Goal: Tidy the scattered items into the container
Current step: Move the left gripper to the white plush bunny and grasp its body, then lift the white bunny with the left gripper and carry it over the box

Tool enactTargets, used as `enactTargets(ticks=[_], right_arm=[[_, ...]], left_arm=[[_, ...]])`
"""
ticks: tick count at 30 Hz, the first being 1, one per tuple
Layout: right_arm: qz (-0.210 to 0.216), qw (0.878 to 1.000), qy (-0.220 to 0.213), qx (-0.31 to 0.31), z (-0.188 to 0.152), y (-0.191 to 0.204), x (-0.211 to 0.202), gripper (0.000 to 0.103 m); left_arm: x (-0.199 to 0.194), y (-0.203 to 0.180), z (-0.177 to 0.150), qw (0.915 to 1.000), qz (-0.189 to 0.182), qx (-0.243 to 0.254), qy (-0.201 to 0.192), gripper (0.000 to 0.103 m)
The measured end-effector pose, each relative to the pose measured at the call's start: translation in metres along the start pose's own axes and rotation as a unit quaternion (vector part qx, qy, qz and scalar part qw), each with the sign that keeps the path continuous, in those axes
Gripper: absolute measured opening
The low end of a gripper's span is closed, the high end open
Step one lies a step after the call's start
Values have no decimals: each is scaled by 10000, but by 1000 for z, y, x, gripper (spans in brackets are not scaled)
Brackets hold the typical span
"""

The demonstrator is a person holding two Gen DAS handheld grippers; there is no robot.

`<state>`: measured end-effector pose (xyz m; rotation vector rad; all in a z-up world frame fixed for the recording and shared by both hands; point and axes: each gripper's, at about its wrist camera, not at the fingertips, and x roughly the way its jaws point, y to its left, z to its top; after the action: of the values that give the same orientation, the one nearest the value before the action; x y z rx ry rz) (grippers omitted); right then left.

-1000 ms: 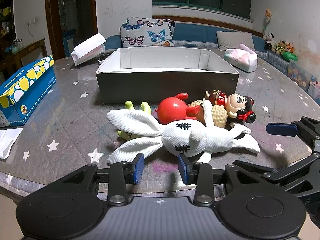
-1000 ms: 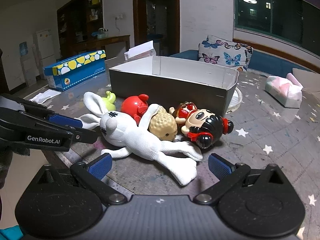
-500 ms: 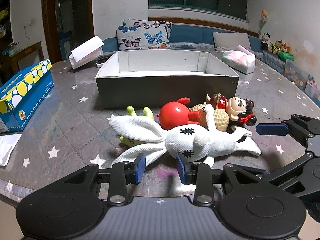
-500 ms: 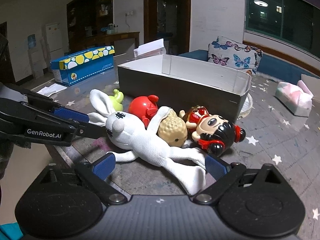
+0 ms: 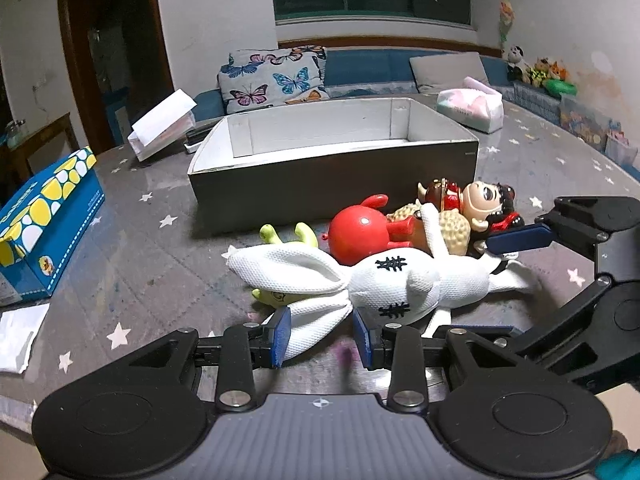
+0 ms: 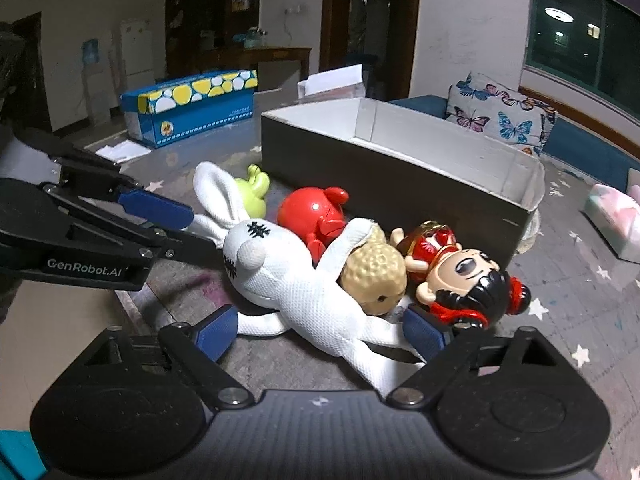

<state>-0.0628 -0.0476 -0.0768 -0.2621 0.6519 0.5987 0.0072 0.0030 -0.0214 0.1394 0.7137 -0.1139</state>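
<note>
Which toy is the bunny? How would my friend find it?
Look at the big open box on the starry table; a heap of toys lies in front of it. The bunny is nearest the camera, sprawled over the others. It is the only soft, white cloth toy, with long floppy ears and black stitched crosses.

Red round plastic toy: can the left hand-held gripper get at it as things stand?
Probably not directly: the white fabric rabbit lies between the left hand-held gripper and the red round plastic toy, with one rabbit ear between its open jaws.
</note>
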Motion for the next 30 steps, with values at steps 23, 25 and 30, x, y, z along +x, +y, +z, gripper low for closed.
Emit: enactTargets(ticks=[23, 25, 30], right_arm=[[280, 9986, 315, -310, 5, -5, 3, 40], [294, 9986, 302, -309, 4, -5, 2, 38], [290, 9989, 248, -284, 1, -4, -2, 34]], left_arm=[[17, 10, 5, 9989, -451, 127, 1, 6], [15, 11, 5, 9987, -494, 83, -1, 6], [10, 11, 6, 9983, -572, 46, -28, 6]])
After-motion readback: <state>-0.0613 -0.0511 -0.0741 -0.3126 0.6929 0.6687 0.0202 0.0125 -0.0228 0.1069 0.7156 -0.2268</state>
